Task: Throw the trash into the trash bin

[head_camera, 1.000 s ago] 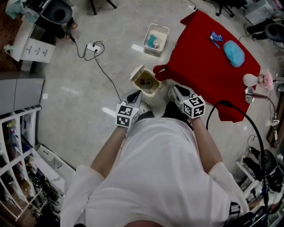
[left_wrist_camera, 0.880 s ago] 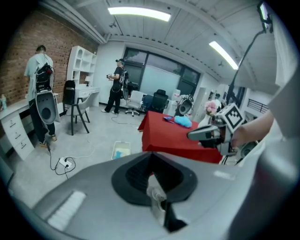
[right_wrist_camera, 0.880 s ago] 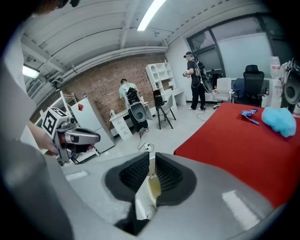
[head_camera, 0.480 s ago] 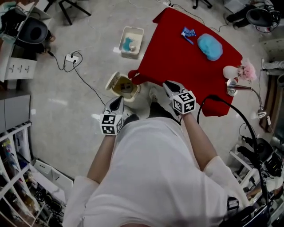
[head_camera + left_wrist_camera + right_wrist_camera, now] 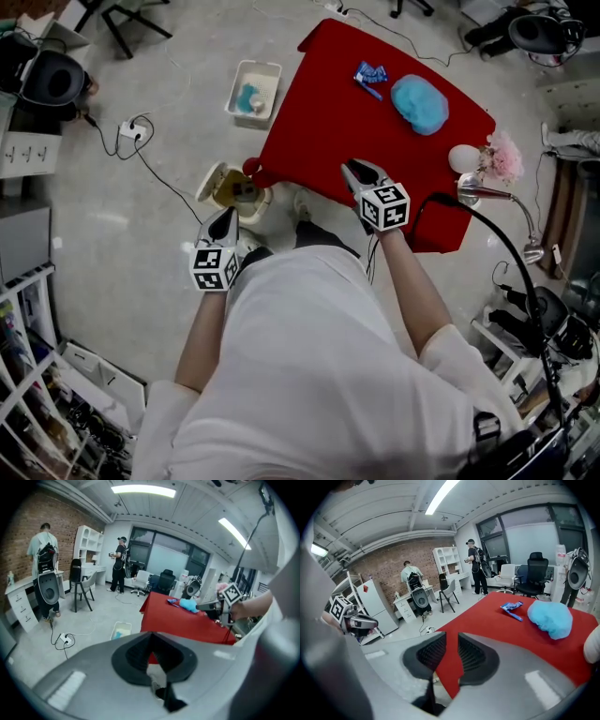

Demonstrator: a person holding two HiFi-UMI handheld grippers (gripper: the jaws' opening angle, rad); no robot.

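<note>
An open-lidded cream trash bin [image 5: 230,190] stands on the floor by the near left corner of the red table [image 5: 328,112]. On the table's far part lie a blue wrapper [image 5: 370,73] [image 5: 512,607] and a fluffy light-blue thing [image 5: 419,103] [image 5: 551,617]. My right gripper [image 5: 356,171] [image 5: 452,637] is over the table's near edge, pointing toward them. Its jaws have just been opening and stand slightly apart with nothing between them. My left gripper [image 5: 225,217] [image 5: 151,634] hangs low beside the bin, its tips together and empty.
A white tray [image 5: 253,89] sits on the floor left of the table, and a power strip with its cable [image 5: 131,131] lies farther left. A pink flower [image 5: 504,155] and a lamp [image 5: 487,194] are at the table's right end. Two people stand far back.
My right gripper has moved from beside the bin to over the red table's near edge. The left gripper has shifted along beside the bin. The head view has swung toward the table.
</note>
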